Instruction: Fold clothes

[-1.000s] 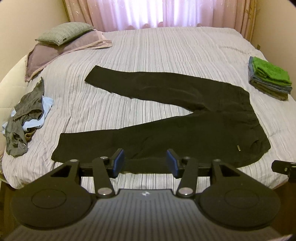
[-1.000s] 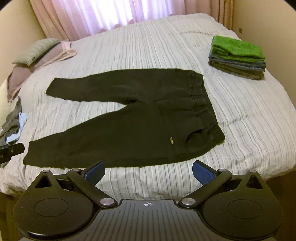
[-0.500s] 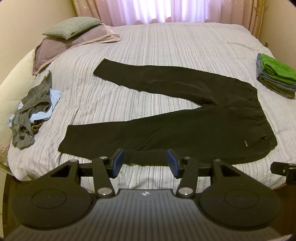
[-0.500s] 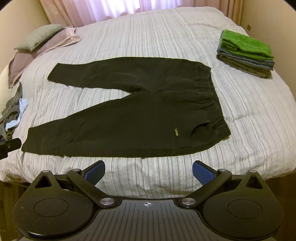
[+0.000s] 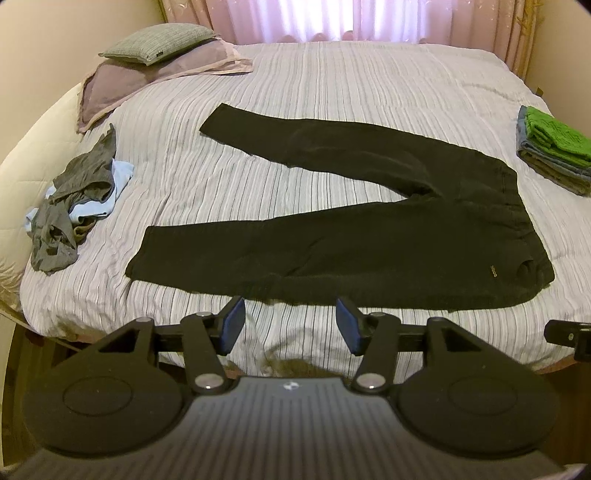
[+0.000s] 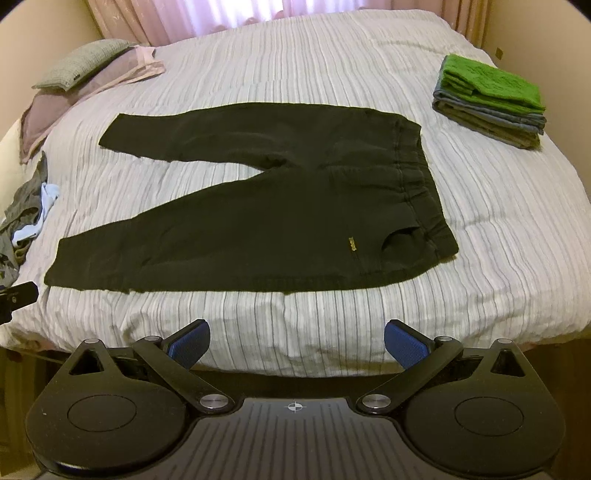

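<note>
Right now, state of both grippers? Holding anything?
Left gripper: jaws opening, nothing between them, short of the trousers.
Right gripper: jaws open wide, empty, over the bed edge.

You have a wide bed with a grey-striped white quilt before you. At its far left corner lies a flat mauve pillow with a small grey woven cushion on top. Behind the bed hang pink sheer curtains.
</note>
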Available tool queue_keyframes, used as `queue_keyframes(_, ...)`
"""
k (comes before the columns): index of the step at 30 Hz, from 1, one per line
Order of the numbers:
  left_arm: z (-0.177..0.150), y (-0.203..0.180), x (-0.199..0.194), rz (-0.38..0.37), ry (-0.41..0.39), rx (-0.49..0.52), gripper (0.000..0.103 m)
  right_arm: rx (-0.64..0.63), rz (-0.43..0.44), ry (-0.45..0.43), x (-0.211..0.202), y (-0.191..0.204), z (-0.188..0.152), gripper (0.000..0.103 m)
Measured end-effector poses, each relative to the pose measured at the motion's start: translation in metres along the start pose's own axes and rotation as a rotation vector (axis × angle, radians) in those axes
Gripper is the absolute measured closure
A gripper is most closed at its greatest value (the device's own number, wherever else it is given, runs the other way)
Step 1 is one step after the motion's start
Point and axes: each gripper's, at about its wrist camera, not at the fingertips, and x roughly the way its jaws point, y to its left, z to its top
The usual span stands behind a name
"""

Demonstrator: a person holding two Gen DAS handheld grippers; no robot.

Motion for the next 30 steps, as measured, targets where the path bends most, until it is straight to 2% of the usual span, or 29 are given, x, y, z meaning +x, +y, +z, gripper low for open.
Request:
queue_keyframes(14,-0.025,0.007,-0.006,-0.003,0.028,-0.005,0.053,-0.002,-0.014,0.023,-0.007,0.003,-0.026,0.0)
queue_keyframes(30,-0.04,0.015,-0.024,0.016,0.008,-0.022,0.053,-0.008,0.002,-0.002,-0.021,0.007,-0.039,0.0)
